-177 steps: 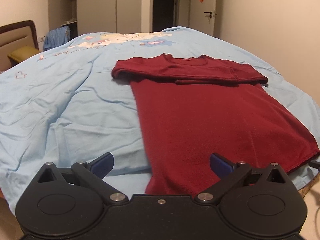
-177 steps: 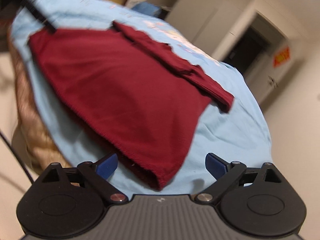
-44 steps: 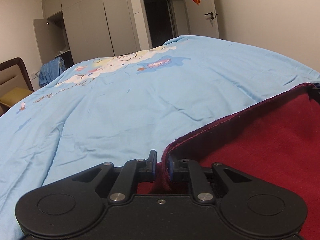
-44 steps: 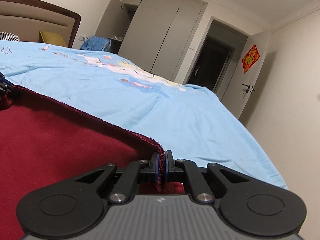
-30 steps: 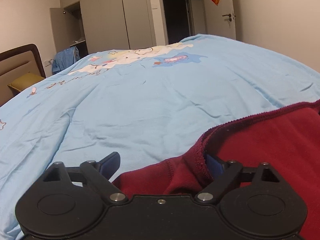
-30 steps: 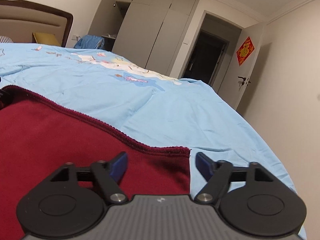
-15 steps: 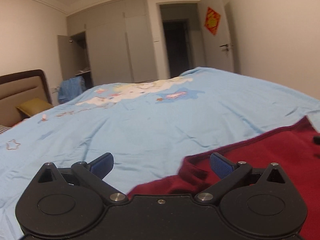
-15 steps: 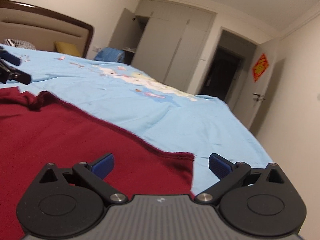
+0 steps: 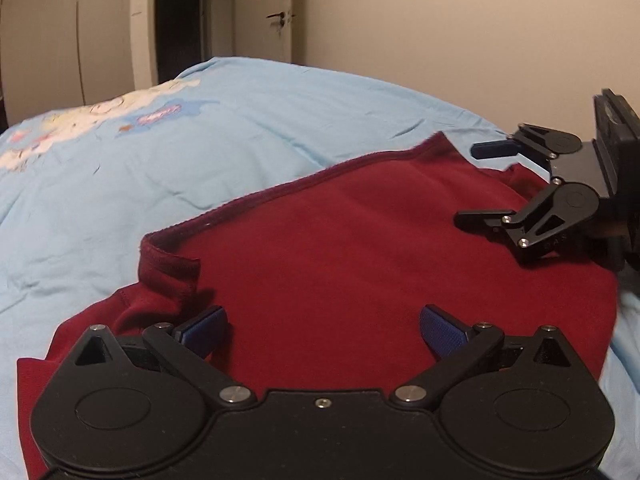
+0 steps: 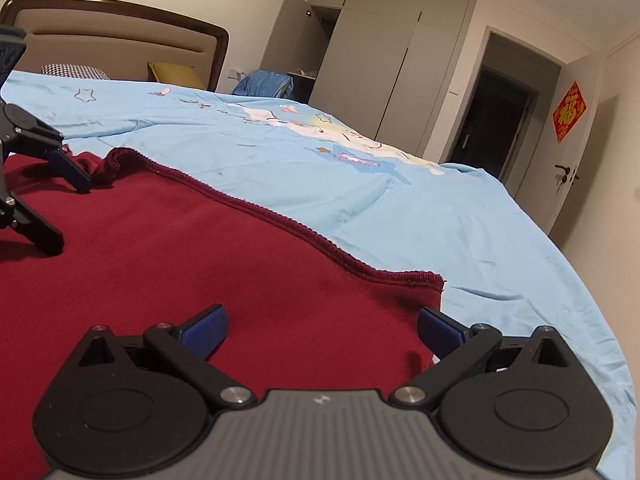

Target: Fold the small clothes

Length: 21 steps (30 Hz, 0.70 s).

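On the light blue duvet lies the dark red garment, folded over with its ribbed hem running along the side that faces the wardrobe. Both tongs hang just above the garment with jaws spread and nothing between them: the left gripper at the corner nearest the headboard, the right gripper at the corner nearest the door. The step in hand looks like the pause between folds, one lengthwise fold laid down and let go. At the headboard-side corner the hem is curled back on itself and a sleeve bunches out beneath, so the next move probably calls for flattening that corner, then pinching both layers at an edge for a further fold.
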{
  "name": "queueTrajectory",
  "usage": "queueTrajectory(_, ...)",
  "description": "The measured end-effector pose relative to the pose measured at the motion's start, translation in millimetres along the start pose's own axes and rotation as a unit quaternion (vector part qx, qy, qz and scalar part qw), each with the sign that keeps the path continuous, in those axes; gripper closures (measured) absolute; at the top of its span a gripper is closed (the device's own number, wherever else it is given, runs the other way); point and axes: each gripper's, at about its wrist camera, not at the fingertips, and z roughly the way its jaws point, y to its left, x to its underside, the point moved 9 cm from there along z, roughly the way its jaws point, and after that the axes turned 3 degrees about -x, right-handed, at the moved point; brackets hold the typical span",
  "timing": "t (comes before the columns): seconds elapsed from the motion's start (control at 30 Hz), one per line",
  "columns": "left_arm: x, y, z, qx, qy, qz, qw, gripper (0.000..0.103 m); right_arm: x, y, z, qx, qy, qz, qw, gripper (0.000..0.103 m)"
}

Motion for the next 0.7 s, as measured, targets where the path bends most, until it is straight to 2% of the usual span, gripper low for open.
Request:
queueTrajectory(0.13,-6,35,8,-0.042,0.002,-0.064,0.9971,0.001,2,-12,16,-0.008,0.015,0.038,0.999,0.000)
queueTrajectory(0.23,-11,66,6,-0.109,-0.009,-0.100,0.9889,0.001,7,-22,23,-0.017,0.023,0.072,0.997,0.000)
queueTrajectory(0.37,-17,93,-4,-0.151,-0.026,-0.127,0.9800,0.001,15,-33,26,-0.035,0.029,0.112,0.993,0.000)
queueTrajectory(0.43,-18,98,-5,-0.160,-0.026,-0.124,0.9790,0.001,18,-37,28,-0.048,0.034,0.133,0.989,0.000)
queueTrajectory(0.57,-17,98,-6,-0.143,-0.029,-0.130,0.9807,0.001,23,-46,29,-0.068,0.036,0.166,0.983,0.000)
queueTrajectory(0.7,-23,90,-13,-0.153,-0.051,-0.119,0.9797,0.001,22,-51,20,-0.055,0.026,0.173,0.983,0.000)
